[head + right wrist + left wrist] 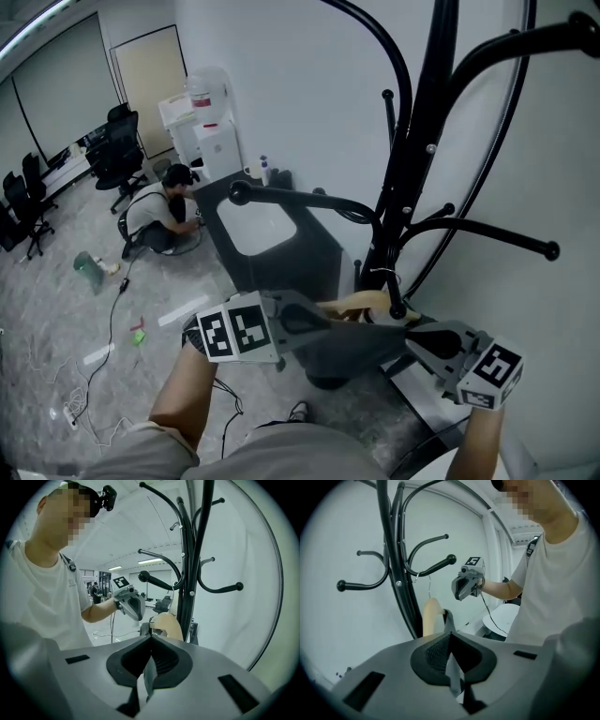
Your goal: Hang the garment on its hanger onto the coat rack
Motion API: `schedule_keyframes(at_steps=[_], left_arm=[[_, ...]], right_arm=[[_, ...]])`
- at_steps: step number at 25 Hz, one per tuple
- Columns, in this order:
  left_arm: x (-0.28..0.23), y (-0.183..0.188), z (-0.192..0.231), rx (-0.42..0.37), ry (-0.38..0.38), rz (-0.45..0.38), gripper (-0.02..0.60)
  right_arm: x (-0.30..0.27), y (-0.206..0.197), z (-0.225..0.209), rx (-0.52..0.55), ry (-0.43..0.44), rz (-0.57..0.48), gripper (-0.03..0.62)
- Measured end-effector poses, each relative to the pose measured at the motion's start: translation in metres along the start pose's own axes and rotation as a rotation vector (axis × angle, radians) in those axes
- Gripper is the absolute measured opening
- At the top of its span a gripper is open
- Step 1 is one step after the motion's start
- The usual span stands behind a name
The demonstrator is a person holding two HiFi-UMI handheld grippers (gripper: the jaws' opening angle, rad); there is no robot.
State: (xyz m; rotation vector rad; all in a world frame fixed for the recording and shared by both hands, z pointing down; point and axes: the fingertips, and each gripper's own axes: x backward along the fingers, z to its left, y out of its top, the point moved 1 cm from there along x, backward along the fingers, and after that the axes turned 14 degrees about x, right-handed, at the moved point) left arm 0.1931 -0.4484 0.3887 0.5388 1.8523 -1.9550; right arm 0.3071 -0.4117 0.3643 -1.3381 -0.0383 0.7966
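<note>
The garment point(349, 345), a grey cloth, is stretched between the two grippers, close against the foot of the coat rack's point(424, 141) black pole. Its upper part drapes over a pale wooden hanger point(362, 304) that sits just beside the pole, below the rack's ball-tipped arms. A thin wire hook point(429, 587) rises from the hanger toward the pole; whether it rests over an arm cannot be told.

The left gripper point(449, 633) has its jaws pressed together on a strip of the grey cloth, which runs down between the pads toward the camera, and the hanger shows just beyond the jaw tips. The right gripper point(151, 637) likewise has its jaws clamped on a fold of the same cloth, the hanger's rounded shoulder showing just past the tips with the pole to its right. Each gripper faces the other across the hanger, left on the person's left and right nearer the wall.

Farther off, another person point(164, 214) crouches on the floor near a white water dispenser point(208, 127), with black office chairs point(117, 150) beyond.
</note>
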Motion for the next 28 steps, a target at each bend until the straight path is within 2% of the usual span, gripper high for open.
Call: schedule_keyframes(at_steps=[3, 6, 28], left_arm=[[-0.009, 0.002, -0.02, 0.009, -0.055, -0.014, 0.006], [-0.013, 0.002, -0.033, 0.011, -0.077, -0.016, 0.006], [-0.016, 0.003, -0.059, 0.014, -0.118, -0.021, 0.006]], right_arm=[[0.003, 0.002, 0.014, -0.019, 0.024, -0.014, 0.015], [0.006, 0.005, 0.026, -0.024, 0.046, -0.03, 0.014], [0.005, 0.01, 0.039, -0.015, 0.077, -0.043, 0.014]])
